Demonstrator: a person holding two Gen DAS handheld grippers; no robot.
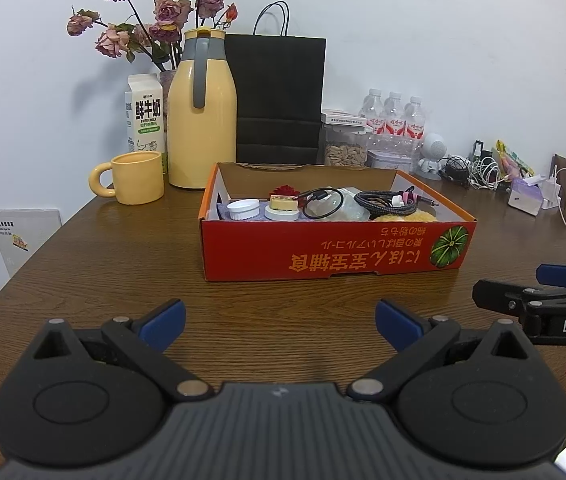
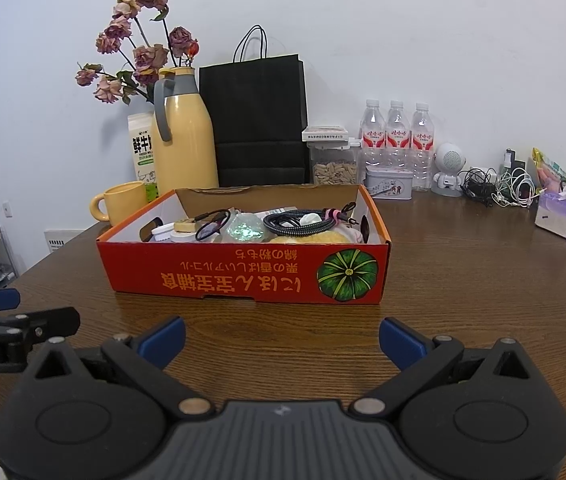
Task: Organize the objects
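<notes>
A red cardboard box stands on the wooden table. It holds white jar lids, a small cake-like block, glasses, a coiled braided cable and a yellow sponge. My left gripper is open and empty, short of the box's front wall. My right gripper is open and empty, also in front of the box. The right gripper shows at the right edge of the left wrist view.
Behind the box stand a yellow mug, a yellow thermos jug, a milk carton, dried roses, a black paper bag, a seed jar, three water bottles, a small tin and a white speaker. Cables and chargers lie at the far right.
</notes>
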